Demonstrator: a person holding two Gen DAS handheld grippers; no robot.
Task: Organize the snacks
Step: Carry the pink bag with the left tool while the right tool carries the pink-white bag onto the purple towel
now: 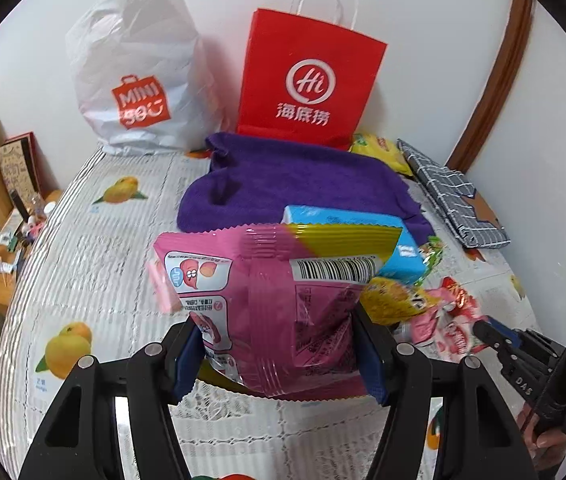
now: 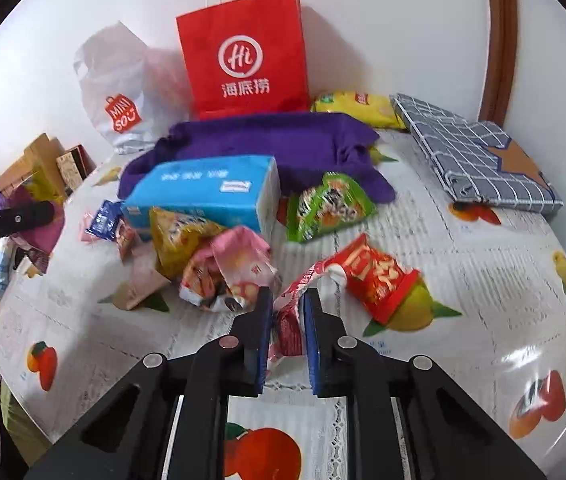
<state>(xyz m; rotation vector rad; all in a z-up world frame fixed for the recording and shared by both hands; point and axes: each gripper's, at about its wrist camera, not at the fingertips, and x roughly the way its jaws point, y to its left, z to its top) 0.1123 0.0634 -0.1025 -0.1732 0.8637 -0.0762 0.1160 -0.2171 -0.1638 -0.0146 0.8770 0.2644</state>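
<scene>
left gripper [image 1: 279,350]: jaws clamped on a pink snack packet [image 1: 267,300], lifted clear of the fruit-print tablecloth [image 1: 95,264]. right gripper [image 2: 287,320]: jaws closed tight on a small red-and-white wrapper [image 2: 289,312] at the near edge of the snack pile. just beyond lie a red packet [image 2: 379,276], a pink crumpled packet [image 2: 231,268], a yellow packet [image 2: 179,236], a green packet [image 2: 327,206] and a blue tissue box [image 2: 207,192]. behind these, a purple towel [image 2: 275,144]. against the wall, a red paper bag [image 2: 243,56] and a white plastic bag [image 2: 119,92].
</scene>
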